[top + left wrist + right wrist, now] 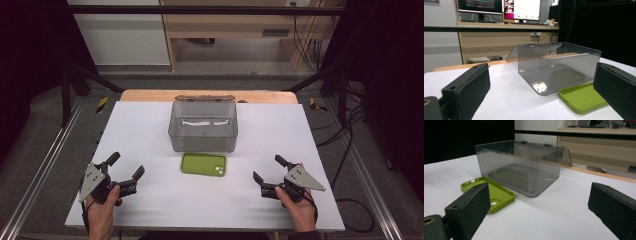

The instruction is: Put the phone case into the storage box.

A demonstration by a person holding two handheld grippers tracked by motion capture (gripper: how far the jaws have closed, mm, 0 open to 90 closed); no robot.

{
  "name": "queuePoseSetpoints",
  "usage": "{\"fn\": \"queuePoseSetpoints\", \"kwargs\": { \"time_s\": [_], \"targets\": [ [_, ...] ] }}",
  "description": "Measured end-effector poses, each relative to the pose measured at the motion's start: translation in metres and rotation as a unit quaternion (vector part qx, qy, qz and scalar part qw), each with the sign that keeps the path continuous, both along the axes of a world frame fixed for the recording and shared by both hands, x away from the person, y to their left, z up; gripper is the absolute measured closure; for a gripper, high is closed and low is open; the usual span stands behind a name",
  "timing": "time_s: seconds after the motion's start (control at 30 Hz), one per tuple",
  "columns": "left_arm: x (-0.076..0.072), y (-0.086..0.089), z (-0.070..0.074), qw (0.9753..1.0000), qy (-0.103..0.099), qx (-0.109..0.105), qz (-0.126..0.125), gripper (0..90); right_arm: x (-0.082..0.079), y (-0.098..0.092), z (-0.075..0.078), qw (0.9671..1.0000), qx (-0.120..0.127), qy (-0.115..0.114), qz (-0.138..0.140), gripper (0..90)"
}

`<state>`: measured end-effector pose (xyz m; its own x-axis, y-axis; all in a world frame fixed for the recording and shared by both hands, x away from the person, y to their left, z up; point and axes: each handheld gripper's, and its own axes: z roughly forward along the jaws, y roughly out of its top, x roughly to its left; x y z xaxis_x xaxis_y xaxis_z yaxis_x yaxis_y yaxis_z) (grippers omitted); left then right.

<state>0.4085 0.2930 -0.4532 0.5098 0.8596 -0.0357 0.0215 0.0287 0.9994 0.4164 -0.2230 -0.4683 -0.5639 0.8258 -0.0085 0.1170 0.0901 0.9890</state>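
- We see the green phone case (pixel 203 164) lying flat on the white table (pixel 150 125), just in front of the clear grey box (pixel 203 127), hollow side up. Landmark for everything here: the box.
- Box lid is hinged back at the far side, the box is open on top, and nothing solid is clearly lying inside.
- Left gripper (pixel 123 170) rests on the table well to the near-left of the box, jaws spread wide, nothing between them.
- Right gripper (pixel 267 171) sits well to the near-right of the box, also released, jaws apart and empty.
- Case long axis runs left-right, parallel to the box's front wall; the camera cutout end points toward the right gripper's side.
- Risk, our judgement: the case is thin and lies flush on the table, so a jaw may slide over its rim and skid it into the box wall.
- Risk: gripping across the soft side walls could flex the case and pop it loose.
- Risk: lifting it over the front wall too low could clip the rim and shove the light box backward.
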Motion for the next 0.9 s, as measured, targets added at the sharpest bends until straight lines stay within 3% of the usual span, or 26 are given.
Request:
{"fn": "queuePoseSetpoints", "kwargs": {
  "time_s": [0.17, 0.3, 0.47, 0.5, 0.53, 0.57, 0.6, 0.63, 0.67, 0.7, 0.73, 0.77, 0.83, 0.87, 0.9],
  "targets": [
    [-0.001, -0.001, 0.0, 1.0, 0.001, 0.004, 0.001, 0.7, 0.001, 0.002, -0.002, 0.9994, -0.006, 0.032, 0.005, 3.6],
    [-0.001, -0.002, -0.001, 1.0, 0.003, 0.008, 0.0, 0.7, 0.0, 0.007, -0.002, 0.9989, -0.011, 0.044, 0.011, 3.7],
    [0.0, -0.002, -0.001, 0.9999, 0.005, 0.011, -0.001, 0.7, 0.002, 0.022, -0.003, 0.9959, -0.032, 0.083, 0.017, 3.6],
    [0.0, -0.002, -0.001, 0.9999, 0.005, 0.013, -0.002, 0.7, 0.003, 0.026, -0.003, 0.9947, -0.039, 0.093, 0.02, 3.8],
    [0.0, -0.002, -0.001, 0.9999, 0.007, 0.014, -0.002, 0.7, 0.006, 0.037, -0.002, 0.9913, -0.058, 0.114, 0.029, 3.8],
    [0.0, -0.002, -0.001, 0.9999, 0.007, 0.014, -0.002, 0.7, 0.006, 0.037, -0.002, 0.9913, -0.058, 0.114, 0.029, 3.8],
    [0.0, -0.002, -0.001, 0.9999, 0.007, 0.014, -0.002, 0.7, 0.007, 0.049, 0.001, 0.9876, -0.073, 0.132, 0.042, 4.8],
    [0.0, -0.002, -0.001, 0.9999, 0.007, 0.014, -0.002, 0.7, 0.007, 0.049, 0.001, 0.9876, -0.073, 0.132, 0.042, 4.8],
    [0.0, -0.002, -0.001, 0.9998, 0.006, 0.017, -0.001, 0.7, 0.009, 0.059, 0.004, 0.9836, -0.084, 0.151, 0.051, 4.8],
    [0.0, -0.002, -0.001, 0.9998, 0.006, 0.017, -0.001, 0.7, 0.009, 0.059, 0.004, 0.9836, -0.084, 0.151, 0.051, 4.8],
    [0.0, -0.002, -0.001, 0.9998, 0.007, 0.017, 0.0, 0.7, 0.012, 0.069, 0.006, 0.9791, -0.102, 0.168, 0.051, 5.5],
    [0.0, -0.002, -0.001, 0.9998, 0.007, 0.017, 0.0, 0.7, 0.012, 0.069, 0.006, 0.9791, -0.102, 0.168, 0.051, 5.5],
    [-0.001, -0.001, -0.001, 0.9998, 0.007, 0.017, 0.002, 0.7, 0.016, 0.078, 0.008, 0.9746, -0.116, 0.185, 0.047, 5.3],
    [-0.001, -0.001, -0.002, 0.9998, 0.007, 0.018, 0.002, 0.7, 0.02, 0.085, 0.01, 0.969, -0.137, 0.199, 0.051, 6.6],
    [-0.001, -0.001, -0.002, 0.9998, 0.007, 0.018, 0.002, 0.7, 0.02, 0.085, 0.01, 0.969, -0.137, 0.199, 0.051, 6.6]
  ]
}}
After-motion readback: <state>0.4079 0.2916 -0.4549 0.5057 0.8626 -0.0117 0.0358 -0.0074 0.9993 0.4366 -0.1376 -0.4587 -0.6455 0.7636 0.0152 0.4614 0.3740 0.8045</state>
